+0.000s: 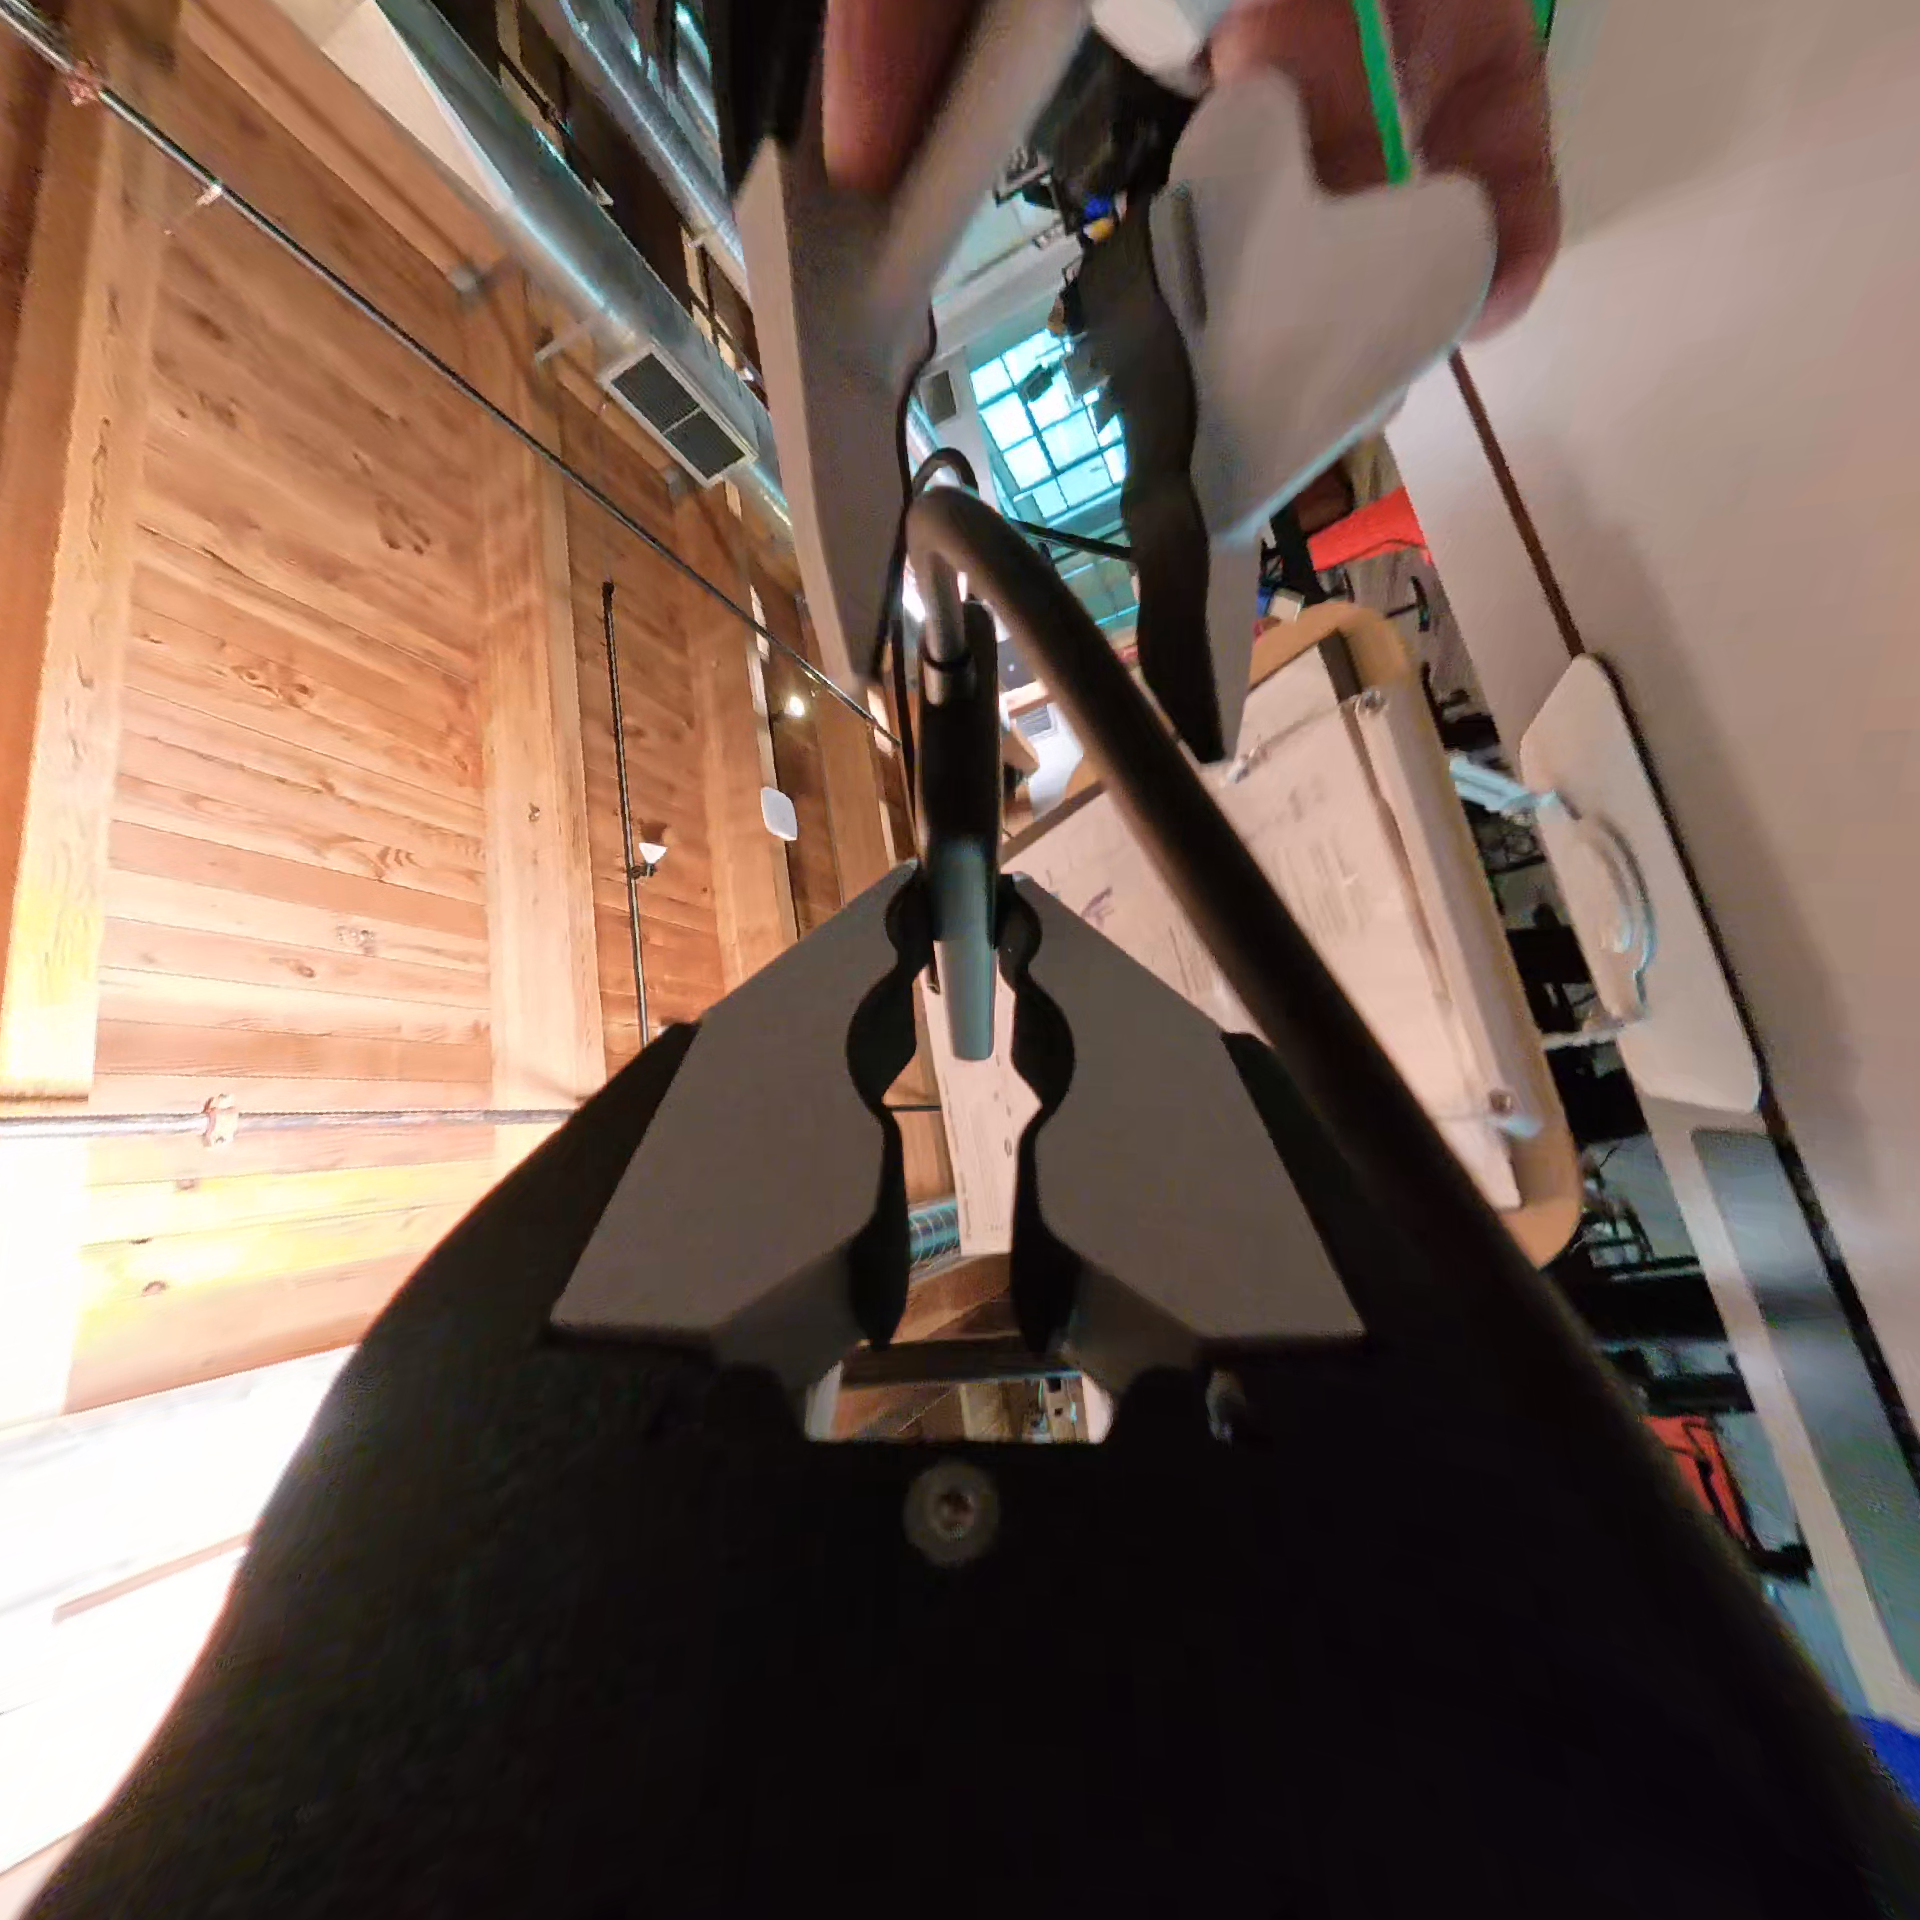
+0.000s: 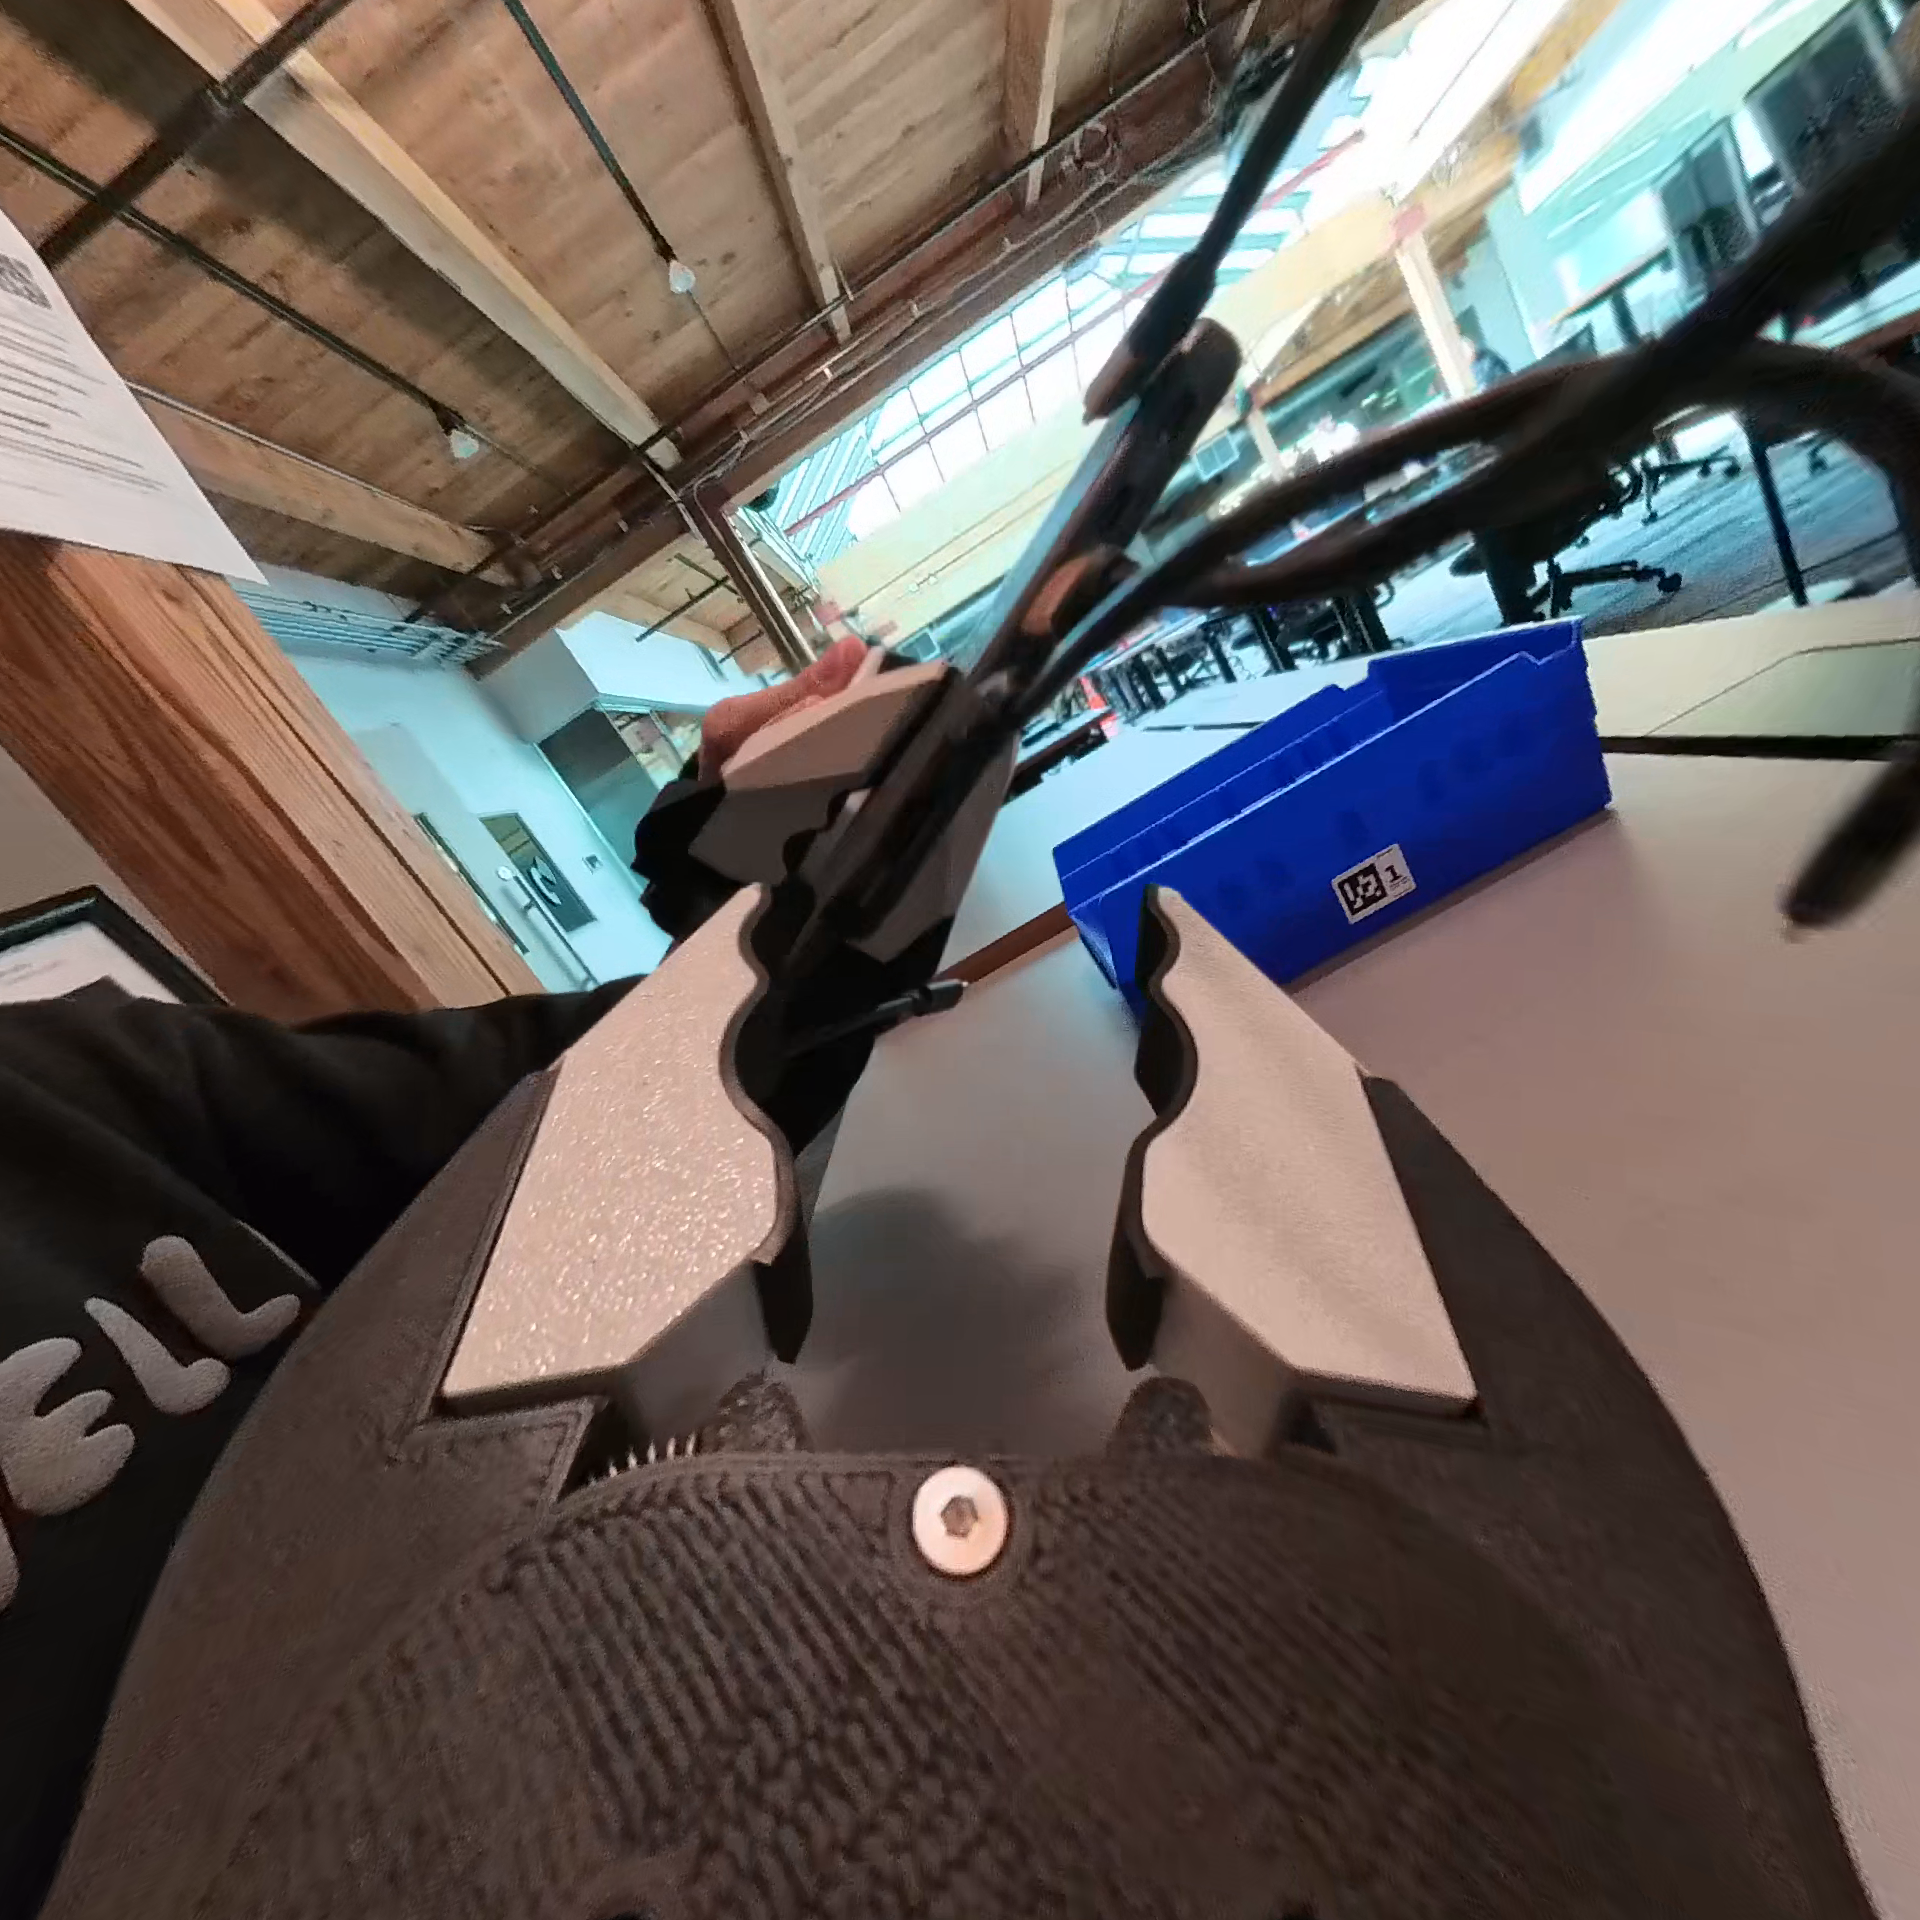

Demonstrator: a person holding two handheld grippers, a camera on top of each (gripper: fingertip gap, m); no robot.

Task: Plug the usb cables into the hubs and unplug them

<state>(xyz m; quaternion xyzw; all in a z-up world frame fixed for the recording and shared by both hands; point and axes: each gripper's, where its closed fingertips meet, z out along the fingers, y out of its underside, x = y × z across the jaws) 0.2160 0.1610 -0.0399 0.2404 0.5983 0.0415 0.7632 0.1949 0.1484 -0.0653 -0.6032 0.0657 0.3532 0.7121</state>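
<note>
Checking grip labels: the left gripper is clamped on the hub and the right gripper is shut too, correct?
Not quite. The right gripper is open, its jaws wide apart and empty in the right wrist view. The left gripper is indeed clamped on the hub.

The left gripper [image 1: 961,904] is tipped steeply upward, its two grey fingers [image 1: 769,1122] drawn close together and pinched near the tips on a slim hub [image 1: 961,831] (the view is tilted, so which way is up is hard to tell). The right gripper [image 2: 951,925] is held lower and more level, its fingers [image 2: 634,1195] spread wide with nothing between them. In the left wrist view it hangs overhead, facing the left one, with a bare hand [image 1: 1455,135] wrapped round its body. A dark sleeve [image 2: 208,1101] runs along behind the left gripper toward its handle.
</note>
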